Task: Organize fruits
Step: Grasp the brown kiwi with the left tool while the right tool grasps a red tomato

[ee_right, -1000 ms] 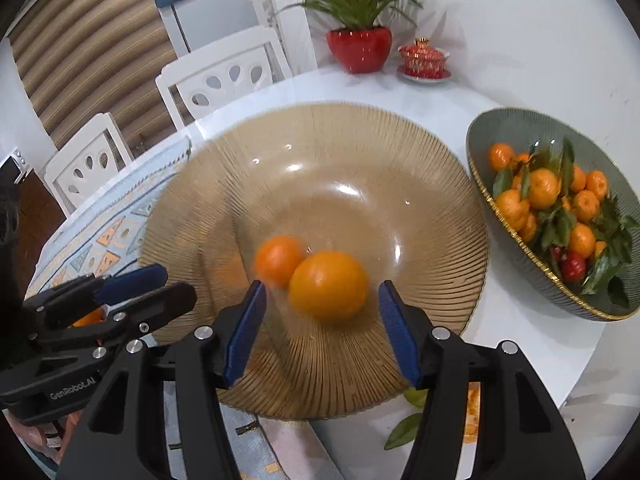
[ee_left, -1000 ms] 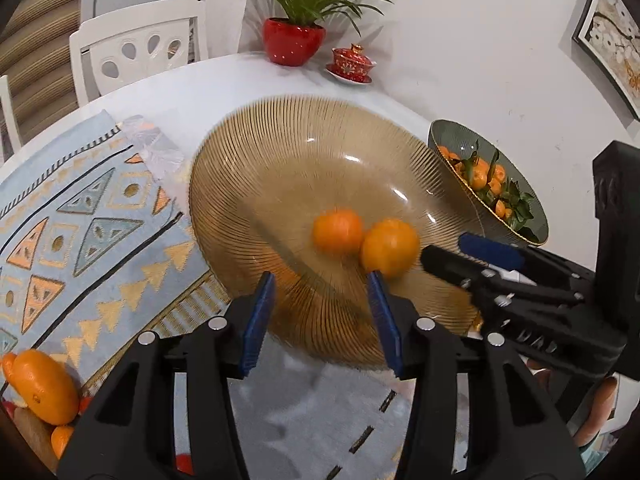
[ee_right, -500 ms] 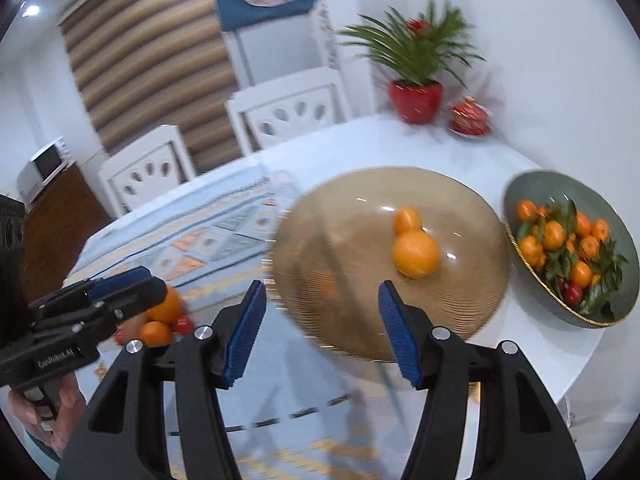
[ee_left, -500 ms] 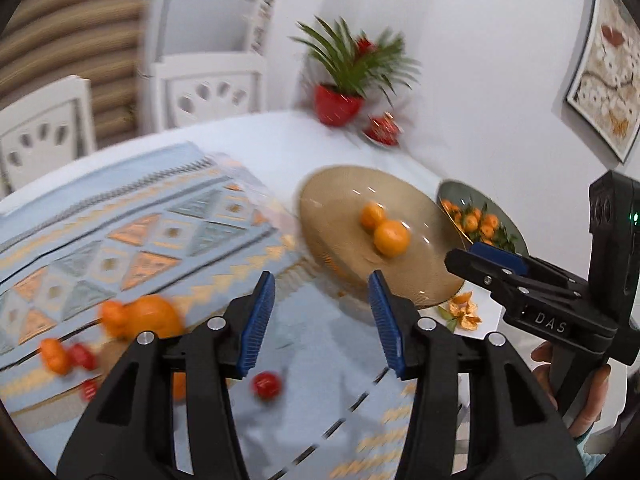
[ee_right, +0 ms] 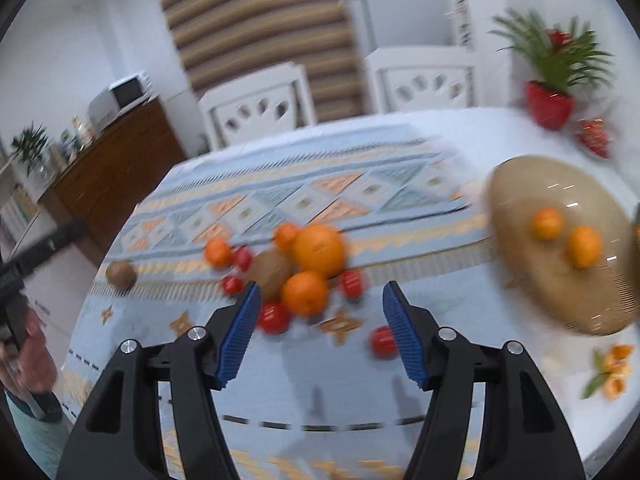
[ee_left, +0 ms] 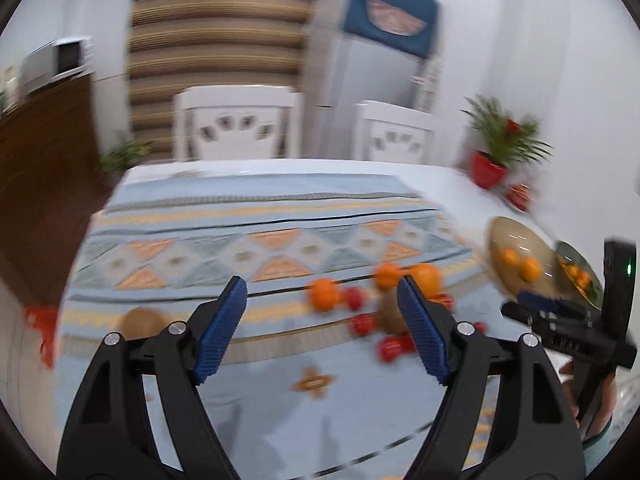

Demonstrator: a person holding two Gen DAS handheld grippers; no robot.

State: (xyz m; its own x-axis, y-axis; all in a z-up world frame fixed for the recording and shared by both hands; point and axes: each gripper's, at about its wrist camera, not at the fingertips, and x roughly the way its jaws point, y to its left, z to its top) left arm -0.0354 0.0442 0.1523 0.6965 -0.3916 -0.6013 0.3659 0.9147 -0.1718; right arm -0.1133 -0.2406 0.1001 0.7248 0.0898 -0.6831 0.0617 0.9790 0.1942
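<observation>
**Inspector:** Gripper status, please.

**Assistant:** The right gripper (ee_right: 320, 320) is released, its blue pads spread wide with nothing between them, held above the patterned tablecloth (ee_right: 304, 200). The left gripper (ee_left: 322, 320) is likewise spread and empty.

**Inspector:** Where is the fruit, taking the amber bowl (ee_right: 560, 280) as reference?

**Assistant:** Two oranges (ee_right: 584, 246) lie inside the amber bowl, just beside each other. The loose pile (ee_right: 304, 268) sits on the cloth well to the left of the bowl: a large orange (ee_right: 319, 250) at the top, a mid-sized orange (ee_right: 305, 292) below it and touching it, smaller oranges to the upper left, a brown kiwi (ee_right: 270, 270) against the pile's left side, and small red fruits (ee_right: 274, 317) scattered round it. One red fruit (ee_right: 382, 342) lies apart, nearer the bowl, by the right gripper's right pad. A lone kiwi (ee_right: 121, 274) rests farthest from the bowl, at the cloth's left edge.

**Inspector:** Anything else by the bowl?

**Assistant:** Orange peel and a leaf (ee_right: 610, 368) lie on the white table below it. A red potted plant (ee_right: 550, 104) stands behind it. In the left wrist view a green dish of fruit (ee_left: 578, 272) shows just right of the bowl. Both views are motion-blurred.
</observation>
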